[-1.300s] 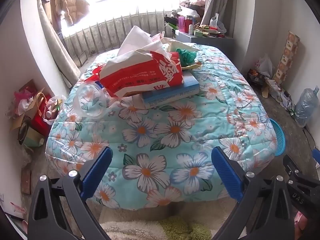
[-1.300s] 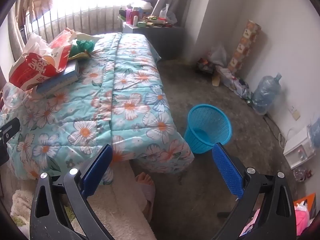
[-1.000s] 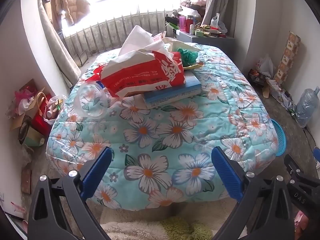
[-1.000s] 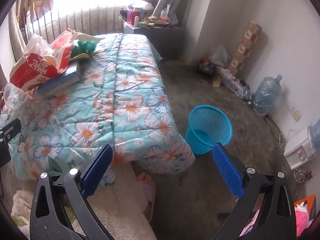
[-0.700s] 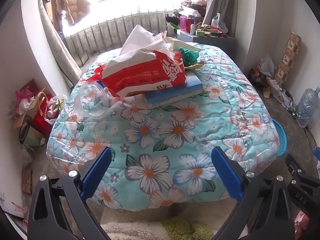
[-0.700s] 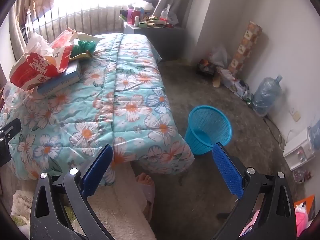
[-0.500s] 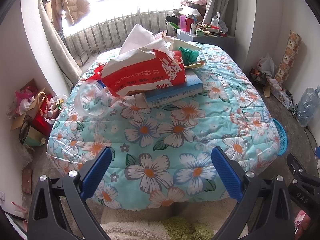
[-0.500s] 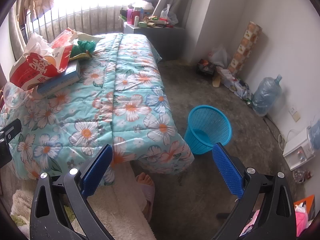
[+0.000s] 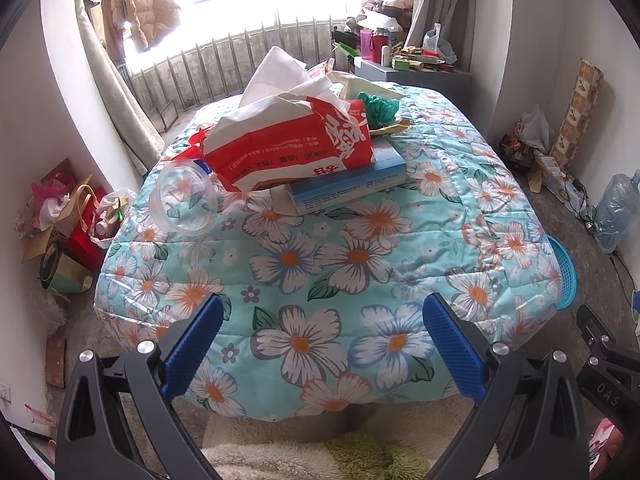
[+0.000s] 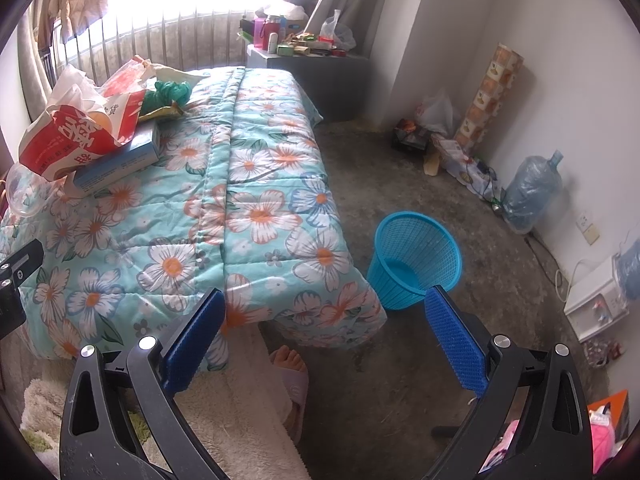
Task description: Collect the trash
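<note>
On the far part of the bed's floral quilt (image 9: 320, 264) lies a heap of trash: a crumpled red-and-white tissue pack (image 9: 288, 148) with white tissue sticking out of its torn top rests on a flat blue-and-white box (image 9: 352, 180), a clear plastic cup (image 9: 184, 200) lies on its side just left of them, and a scrunched green plastic bag (image 9: 380, 106) sits behind, beside a yellowish wrapper (image 9: 390, 128). The left gripper (image 9: 320, 344) hovers over the near edge of the quilt, its jaws spread wide and empty. The right gripper (image 10: 324, 340) likewise has its jaws wide apart with nothing between them, above the floor by the bed corner. A blue mesh wastebasket (image 10: 414, 260) stands upright on the concrete floor just beside the bed, and looks empty.
</note>
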### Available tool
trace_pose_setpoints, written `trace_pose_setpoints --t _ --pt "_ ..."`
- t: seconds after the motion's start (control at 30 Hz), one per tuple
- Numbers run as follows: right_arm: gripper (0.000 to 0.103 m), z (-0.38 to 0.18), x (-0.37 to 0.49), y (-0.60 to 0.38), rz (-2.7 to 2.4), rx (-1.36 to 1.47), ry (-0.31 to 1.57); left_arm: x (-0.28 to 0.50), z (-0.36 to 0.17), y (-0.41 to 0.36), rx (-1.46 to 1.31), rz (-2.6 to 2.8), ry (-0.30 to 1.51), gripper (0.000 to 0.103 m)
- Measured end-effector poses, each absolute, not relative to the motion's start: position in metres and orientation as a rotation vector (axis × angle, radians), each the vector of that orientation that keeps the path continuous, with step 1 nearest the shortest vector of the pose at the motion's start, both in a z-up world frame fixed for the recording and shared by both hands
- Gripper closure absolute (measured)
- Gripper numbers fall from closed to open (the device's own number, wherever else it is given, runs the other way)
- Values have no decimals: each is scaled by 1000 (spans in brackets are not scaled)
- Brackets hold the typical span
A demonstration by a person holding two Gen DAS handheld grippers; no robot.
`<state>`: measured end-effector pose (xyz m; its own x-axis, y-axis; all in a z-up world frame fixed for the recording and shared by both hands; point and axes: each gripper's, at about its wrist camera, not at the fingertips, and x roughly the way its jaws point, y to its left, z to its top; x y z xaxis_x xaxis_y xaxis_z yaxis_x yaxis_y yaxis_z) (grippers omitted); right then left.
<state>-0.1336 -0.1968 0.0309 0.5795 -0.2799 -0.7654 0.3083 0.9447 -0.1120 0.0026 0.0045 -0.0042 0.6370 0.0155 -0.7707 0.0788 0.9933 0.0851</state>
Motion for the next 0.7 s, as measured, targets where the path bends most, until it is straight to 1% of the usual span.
trace_pose_setpoints --t 0.7 --pt "8 33 -133 -194 -347 29 887 2 -6 7 115 -37 881 5"
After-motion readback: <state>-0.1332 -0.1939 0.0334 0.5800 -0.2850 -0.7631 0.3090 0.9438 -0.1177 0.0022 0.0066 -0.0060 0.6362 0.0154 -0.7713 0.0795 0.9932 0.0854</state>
